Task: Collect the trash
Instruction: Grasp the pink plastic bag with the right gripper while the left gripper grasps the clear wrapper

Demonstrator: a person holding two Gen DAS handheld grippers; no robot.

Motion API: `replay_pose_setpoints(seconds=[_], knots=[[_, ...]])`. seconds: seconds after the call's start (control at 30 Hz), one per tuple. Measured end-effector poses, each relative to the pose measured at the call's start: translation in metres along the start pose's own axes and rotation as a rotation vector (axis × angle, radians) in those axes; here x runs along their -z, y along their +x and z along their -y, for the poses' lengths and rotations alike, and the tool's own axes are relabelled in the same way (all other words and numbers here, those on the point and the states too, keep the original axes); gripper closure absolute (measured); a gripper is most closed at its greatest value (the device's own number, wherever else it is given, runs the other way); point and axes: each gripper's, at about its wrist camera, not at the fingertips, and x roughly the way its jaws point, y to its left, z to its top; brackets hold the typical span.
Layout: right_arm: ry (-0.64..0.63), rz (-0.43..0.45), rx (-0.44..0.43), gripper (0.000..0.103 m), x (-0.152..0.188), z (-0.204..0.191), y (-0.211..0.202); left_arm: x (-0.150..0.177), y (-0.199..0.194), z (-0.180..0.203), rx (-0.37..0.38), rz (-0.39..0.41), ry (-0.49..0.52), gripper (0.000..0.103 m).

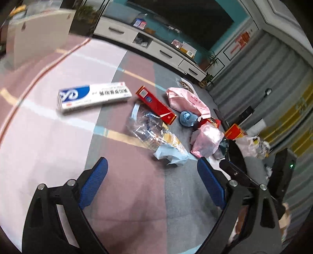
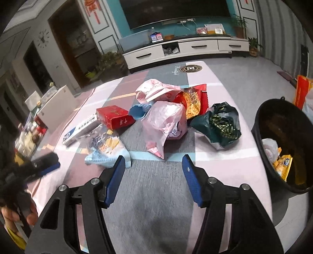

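Right gripper (image 2: 153,172) spread wide, nothing between blue pads, above table (image 2: 152,195) in pink, grey, mauve patches. Left gripper (image 1: 152,175) likewise spread, holding nothing. Just ahead: crumpled pale blue wrapper (image 2: 101,158), clear plastic packet (image 1: 150,129), pink bag (image 2: 166,125), dark green bag (image 2: 217,123), red box (image 2: 115,117), blue-white carton (image 1: 92,96). Black bin (image 2: 285,144) at table's right edge, some trash inside. Beyond: white TV cabinet (image 2: 187,48), dark screen (image 2: 174,10), potted plants.

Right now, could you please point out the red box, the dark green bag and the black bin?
red box (image 2: 114,116): right wrist view, top face.
dark green bag (image 2: 219,123): right wrist view, crumpled middle.
black bin (image 2: 273,117): right wrist view, inner wall.
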Motion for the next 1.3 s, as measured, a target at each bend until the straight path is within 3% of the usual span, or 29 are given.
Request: replay_pose_setpoints(seconds=[0.33,0.47,0.63,0.8,0.97,1.1,1.13,1.2,1.3], knots=[[0.153,0.018,-0.024,0.043,-0.014,0.014,0.018,-0.001,0.021,0.006,0.115,-0.062,-0.093,0.011],[0.169,0.018,-0.027,0.043,-0.018,0.015,0.025,-0.005,0.031,0.020,0.124,-0.081,-0.088,0.012],[0.178,0.020,-0.034,0.043,-0.024,0.017,0.033,-0.011,0.048,0.030,0.089,-0.100,-0.074,0.027],[0.192,0.013,-0.018,0.043,-0.027,0.020,0.042,-0.009,0.067,0.026,0.050,-0.122,-0.089,0.032],[0.168,-0.004,0.002,0.043,-0.027,0.016,0.054,-0.006,0.074,0.024,0.035,-0.126,-0.069,0.051],[0.125,-0.011,0.013,0.067,-0.027,0.009,0.056,-0.004,0.069,0.026,0.013,-0.112,-0.033,0.065],[0.111,-0.016,0.018,0.069,-0.026,0.007,0.056,-0.004,0.068,0.026,0.006,-0.109,-0.025,0.072],[0.099,-0.021,0.029,0.076,-0.025,0.005,0.056,-0.003,0.064,0.027,-0.003,-0.103,-0.015,0.075],[0.104,-0.026,0.027,0.080,-0.021,0.004,0.052,0.000,0.059,0.027,-0.011,-0.109,-0.002,0.077]])
